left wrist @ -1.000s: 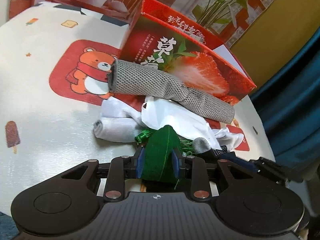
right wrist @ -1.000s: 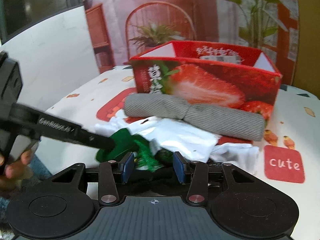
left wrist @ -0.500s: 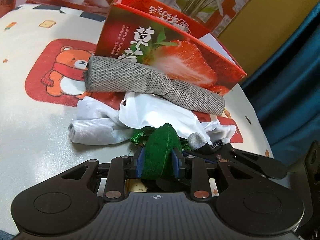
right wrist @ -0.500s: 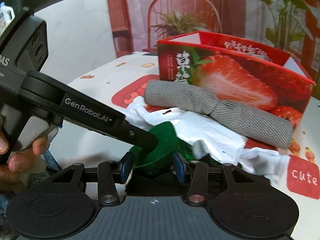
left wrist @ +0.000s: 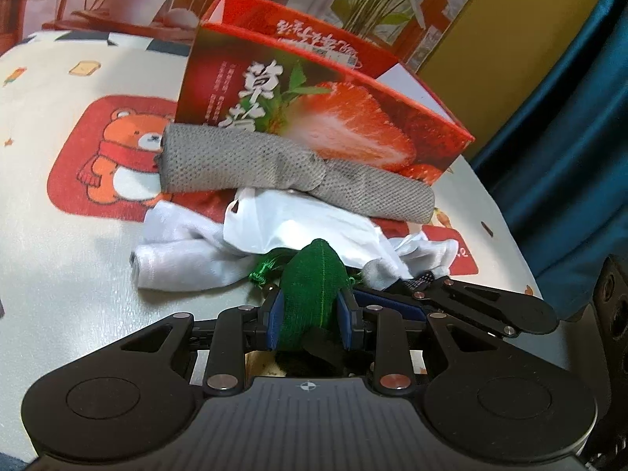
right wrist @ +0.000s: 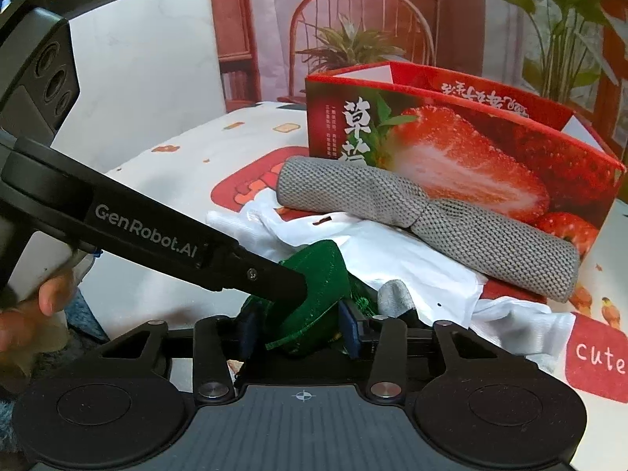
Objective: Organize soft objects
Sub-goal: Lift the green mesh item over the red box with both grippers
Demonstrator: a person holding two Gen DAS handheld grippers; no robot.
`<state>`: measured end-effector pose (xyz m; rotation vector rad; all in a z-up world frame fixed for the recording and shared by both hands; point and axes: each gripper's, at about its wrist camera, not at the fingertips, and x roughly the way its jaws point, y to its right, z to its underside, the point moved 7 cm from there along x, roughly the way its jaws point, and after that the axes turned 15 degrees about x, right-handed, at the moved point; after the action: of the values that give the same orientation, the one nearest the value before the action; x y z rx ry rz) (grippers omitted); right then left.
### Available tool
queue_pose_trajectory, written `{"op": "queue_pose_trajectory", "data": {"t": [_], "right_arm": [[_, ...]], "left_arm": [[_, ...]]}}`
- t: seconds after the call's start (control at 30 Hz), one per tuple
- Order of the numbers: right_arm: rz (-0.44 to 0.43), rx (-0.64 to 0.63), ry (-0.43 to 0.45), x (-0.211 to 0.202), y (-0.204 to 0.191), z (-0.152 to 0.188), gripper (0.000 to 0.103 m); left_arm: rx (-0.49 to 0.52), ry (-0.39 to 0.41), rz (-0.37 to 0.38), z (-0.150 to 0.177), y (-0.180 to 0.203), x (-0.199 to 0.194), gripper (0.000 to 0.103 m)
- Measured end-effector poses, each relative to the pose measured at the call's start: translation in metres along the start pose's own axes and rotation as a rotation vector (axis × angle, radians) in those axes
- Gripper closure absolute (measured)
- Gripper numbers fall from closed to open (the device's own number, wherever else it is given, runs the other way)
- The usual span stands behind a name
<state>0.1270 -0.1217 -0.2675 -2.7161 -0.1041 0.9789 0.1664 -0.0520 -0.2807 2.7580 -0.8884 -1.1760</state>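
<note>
Both grippers, left gripper (left wrist: pixel 310 316) and right gripper (right wrist: pixel 300 329), pinch 1 green cloth (left wrist: pixel 312 286); the right's jaws just squeezed tighter, maybe to fold it.

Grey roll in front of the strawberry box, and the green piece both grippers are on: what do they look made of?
Grey roll: looks like coarse knit fabric, matte, with a visible dotted weave; likely a rolled cloth or sock. Green piece: seems a soft felt-like or woven cloth, matte, with a stitched seam down it; shiny green tassel threads beside it.
</note>
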Motion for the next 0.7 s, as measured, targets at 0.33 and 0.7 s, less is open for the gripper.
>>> {"op": "queue_pose_trajectory", "data": {"t": [0.33,0.7], "right_arm": [[-0.023,0.023,0.122,-0.028,0.002,-0.035,0.066],[-0.025,-0.018,0.264,-0.061,0.004,-0.097,0.066]], "left_arm": [[0.082,0.113,-0.013,-0.042,0.015,-0.029,0.072],[0.162,0.228,-0.027,-0.101,0.033,-0.055,0.072]]}}
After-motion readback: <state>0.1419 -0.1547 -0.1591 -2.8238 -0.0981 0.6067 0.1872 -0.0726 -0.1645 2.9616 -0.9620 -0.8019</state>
